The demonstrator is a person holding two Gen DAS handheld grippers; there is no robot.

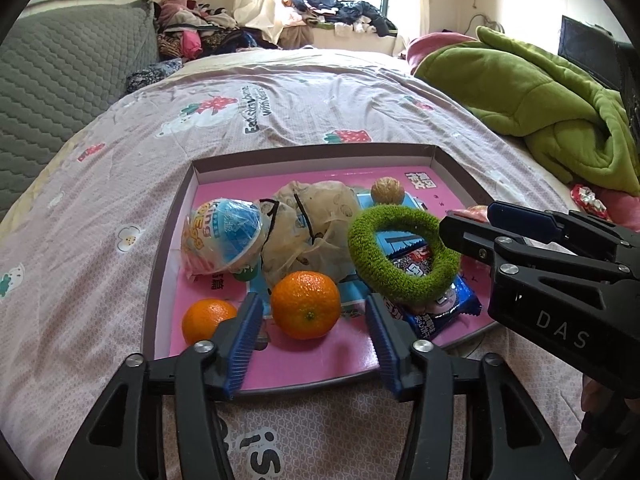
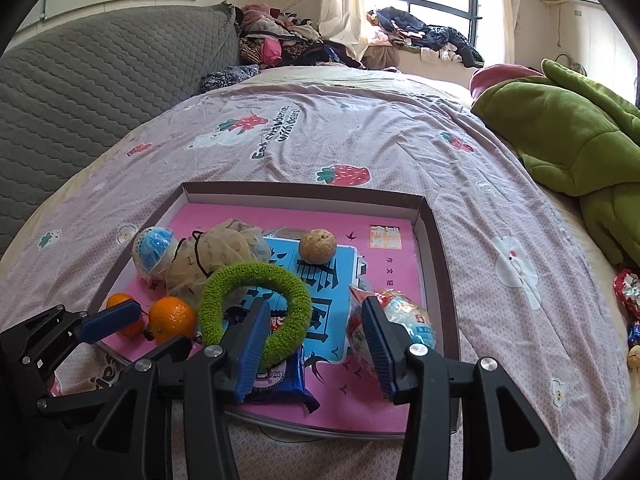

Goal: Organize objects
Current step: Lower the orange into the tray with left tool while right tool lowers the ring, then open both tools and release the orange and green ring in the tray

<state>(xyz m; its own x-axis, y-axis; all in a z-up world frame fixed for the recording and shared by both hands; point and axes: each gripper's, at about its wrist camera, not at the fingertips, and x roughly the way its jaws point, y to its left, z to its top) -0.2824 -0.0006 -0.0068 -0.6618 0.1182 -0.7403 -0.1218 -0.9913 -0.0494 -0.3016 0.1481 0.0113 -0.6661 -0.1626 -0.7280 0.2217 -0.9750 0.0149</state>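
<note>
A shallow box tray [image 1: 176,216] [image 2: 434,236] with a pink bottom lies on the bed. In it are two oranges [image 1: 306,305] [image 1: 207,320], a blue-capped wrapped snack [image 1: 224,240], a beige mesh bag [image 1: 316,224], a walnut [image 1: 387,191] [image 2: 317,246], a blue biscuit pack [image 1: 436,308] and a green fuzzy ring [image 1: 400,256] [image 2: 256,308] standing on edge on the pack. My left gripper [image 1: 312,344] is open around the near orange. My right gripper [image 2: 316,344] is open and empty above the tray, its left finger at the ring, a wrapped snack [image 2: 408,320] by its right finger.
A green blanket [image 1: 532,96] is heaped at the right. A grey quilted headboard [image 1: 64,80] stands at the left. Clothes [image 1: 200,36] are piled at the far end by the window. Small wrapped sweets [image 2: 628,292] lie on the bed right of the tray.
</note>
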